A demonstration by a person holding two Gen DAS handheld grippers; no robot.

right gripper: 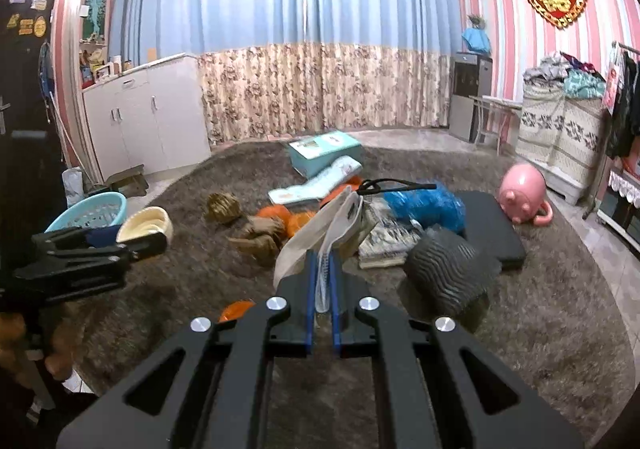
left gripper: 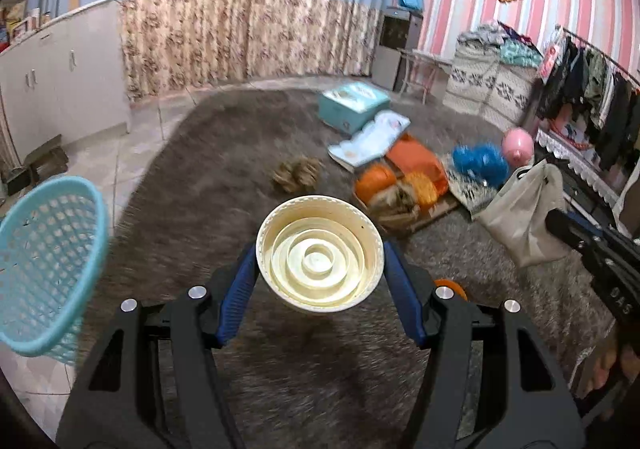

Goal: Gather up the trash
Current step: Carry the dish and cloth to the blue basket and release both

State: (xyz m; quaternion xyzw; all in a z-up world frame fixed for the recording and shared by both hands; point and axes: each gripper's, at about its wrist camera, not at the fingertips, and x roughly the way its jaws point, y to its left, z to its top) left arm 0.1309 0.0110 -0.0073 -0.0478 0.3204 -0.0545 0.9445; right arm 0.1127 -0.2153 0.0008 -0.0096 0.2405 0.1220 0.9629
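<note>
My left gripper (left gripper: 320, 255) is shut on a cream paper bowl (left gripper: 320, 253), held above the brown rug; the bowl also shows in the right wrist view (right gripper: 146, 224). My right gripper (right gripper: 323, 263) is shut on the edge of a beige bag (right gripper: 320, 237), which also shows in the left wrist view (left gripper: 524, 209). Trash lies on the rug ahead: orange bags (left gripper: 416, 161), a brown crumpled clump (left gripper: 298, 173), a blue plastic bag (right gripper: 424, 203) and a white wrapper (left gripper: 370, 139). A light blue mesh basket (left gripper: 44, 265) is at the left.
A teal box (left gripper: 354, 103) lies farther back. A pink round toy (right gripper: 522, 193), a black mat (right gripper: 490, 225) and a black ribbed object (right gripper: 450, 273) sit on the right. White cabinets (right gripper: 148, 117) stand on the left, a clothes rack (left gripper: 592, 97) on the right.
</note>
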